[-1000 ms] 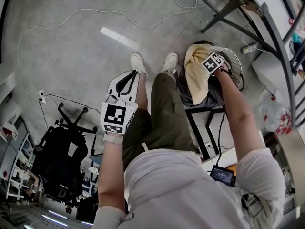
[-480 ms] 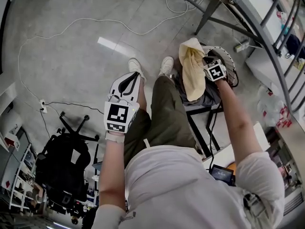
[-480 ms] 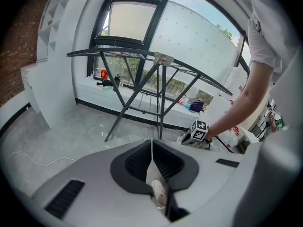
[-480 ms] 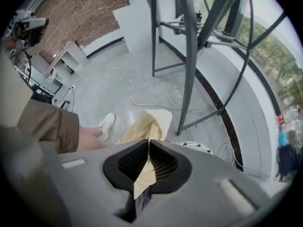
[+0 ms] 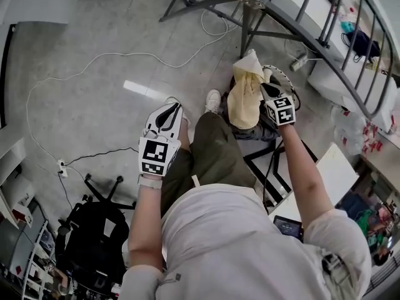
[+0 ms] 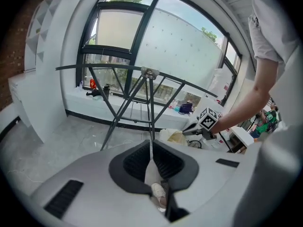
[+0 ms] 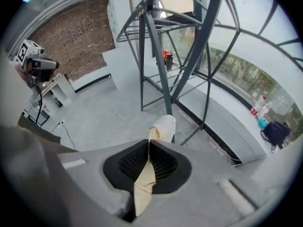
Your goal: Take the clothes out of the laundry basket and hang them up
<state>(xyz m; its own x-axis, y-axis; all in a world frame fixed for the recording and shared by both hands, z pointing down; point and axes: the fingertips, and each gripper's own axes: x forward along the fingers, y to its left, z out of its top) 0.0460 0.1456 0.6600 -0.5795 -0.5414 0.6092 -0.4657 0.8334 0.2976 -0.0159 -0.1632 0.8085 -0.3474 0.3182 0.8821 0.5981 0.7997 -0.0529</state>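
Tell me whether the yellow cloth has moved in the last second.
Yes. The yellow cloth, clamped in the right gripper, has risen and hangs higher against the laundry basket.

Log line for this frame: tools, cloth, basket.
left tool: shut, empty | right tool: shut on yellow cloth | yellow cloth: hangs over laundry basket | hung: not yet

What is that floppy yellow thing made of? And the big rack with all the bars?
The yellow cloth looks like soft woven fabric, maybe a towel or a shirt: pale, not shiny, and it hangs limp in folds and creases. The rack seems to be metal with dull grey paint: its bars are thin, straight and stiff, and meet at hard joints. It could be coated steel or aluminium; the pictures can't settle which.
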